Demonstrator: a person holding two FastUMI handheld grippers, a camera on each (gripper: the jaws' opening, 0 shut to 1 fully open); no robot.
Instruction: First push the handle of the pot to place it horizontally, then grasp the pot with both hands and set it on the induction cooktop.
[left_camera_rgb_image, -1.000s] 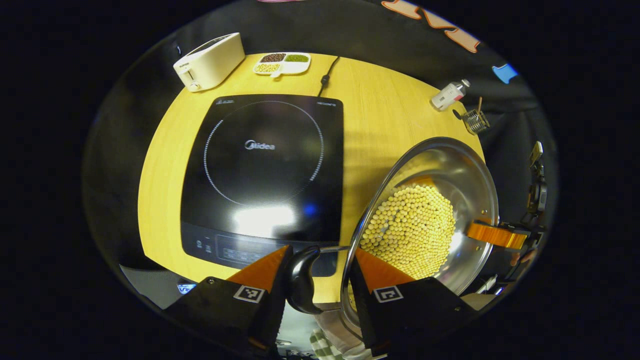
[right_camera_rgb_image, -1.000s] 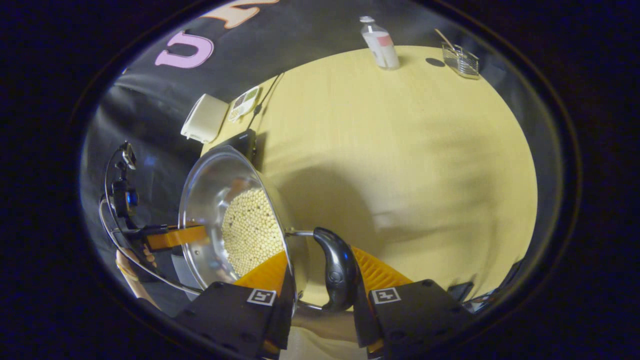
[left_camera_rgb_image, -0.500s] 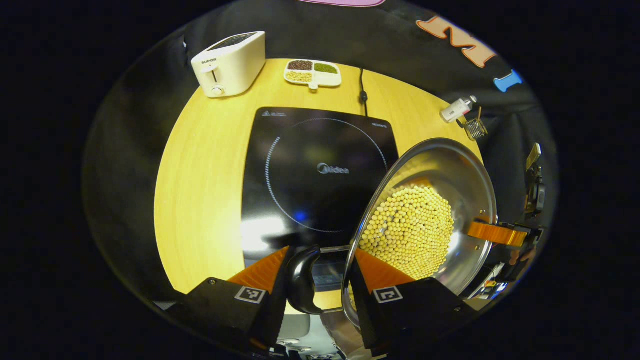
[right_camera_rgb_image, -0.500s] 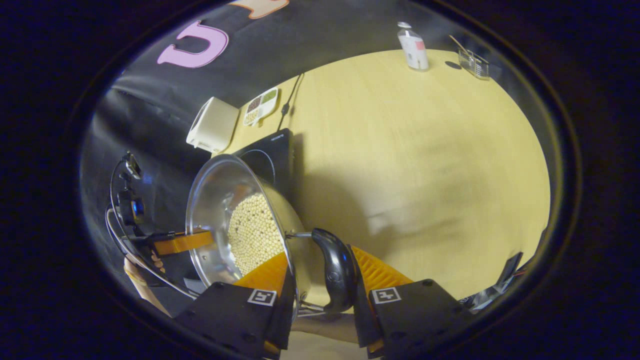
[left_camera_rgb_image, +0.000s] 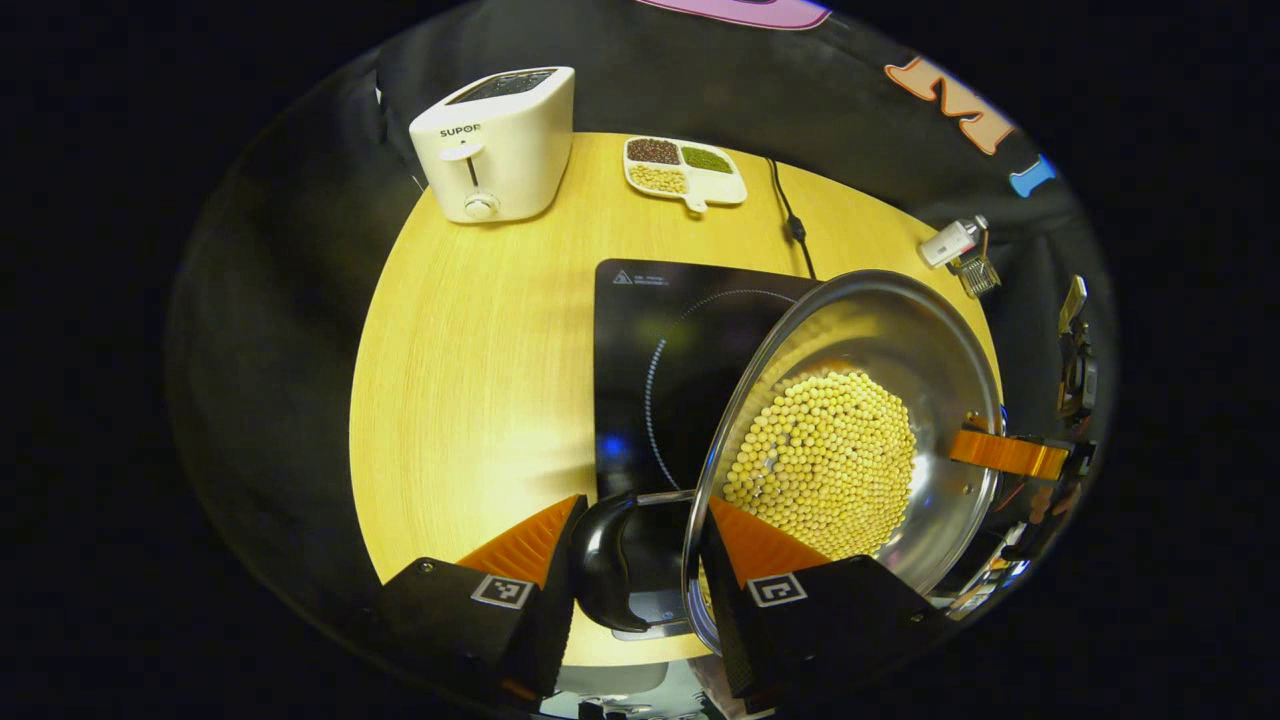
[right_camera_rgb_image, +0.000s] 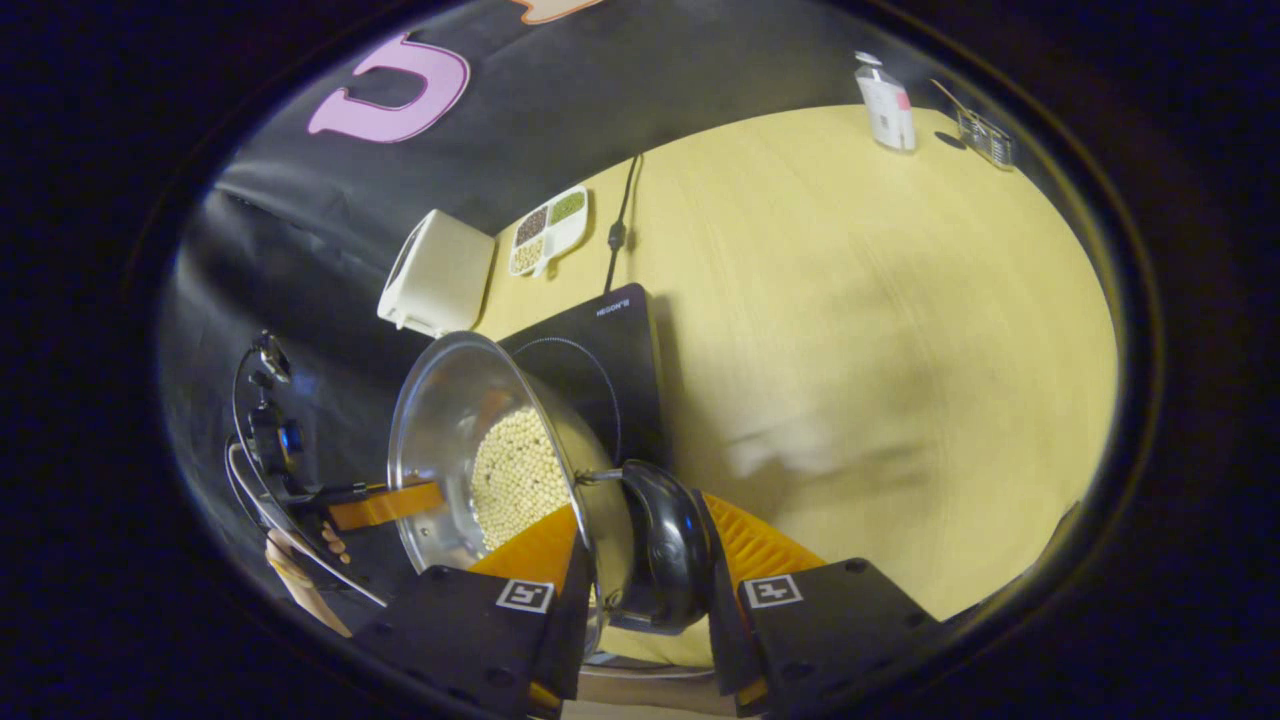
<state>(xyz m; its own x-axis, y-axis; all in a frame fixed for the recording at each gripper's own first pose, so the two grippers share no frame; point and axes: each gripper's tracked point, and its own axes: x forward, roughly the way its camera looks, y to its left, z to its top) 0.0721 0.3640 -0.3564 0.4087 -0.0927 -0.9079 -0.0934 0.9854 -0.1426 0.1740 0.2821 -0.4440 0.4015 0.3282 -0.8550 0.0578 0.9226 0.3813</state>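
Note:
A steel pot (left_camera_rgb_image: 900, 340) holding yellow beans (left_camera_rgb_image: 825, 460) hangs tilted above the wooden table, its far side over the right part of the black induction cooktop (left_camera_rgb_image: 650, 350). My left gripper (left_camera_rgb_image: 635, 545) is shut on one black side handle (left_camera_rgb_image: 600, 570), with one finger outside the handle and the other inside the rim. In the right gripper view, my right gripper (right_camera_rgb_image: 640, 555) is shut the same way on the opposite black handle (right_camera_rgb_image: 665, 545) of the pot (right_camera_rgb_image: 440, 450), near the cooktop (right_camera_rgb_image: 600, 350). Across the pot each view shows the other gripper's orange finger (left_camera_rgb_image: 1005, 455) (right_camera_rgb_image: 385, 505).
A white toaster (left_camera_rgb_image: 495, 145) and a divided dish of beans (left_camera_rgb_image: 685, 170) stand behind the cooktop, with its power cord (left_camera_rgb_image: 790, 225) beside them. A bottle (right_camera_rgb_image: 885, 100) and a small wire basket (right_camera_rgb_image: 985, 138) stand at the far right edge. Bare table (right_camera_rgb_image: 880, 330) spreads right of the cooktop.
Both grippers have carried the pot leftward across the table. It was beside the cooktop and now overlaps the cooktop's right part. Both grips are unchanged.

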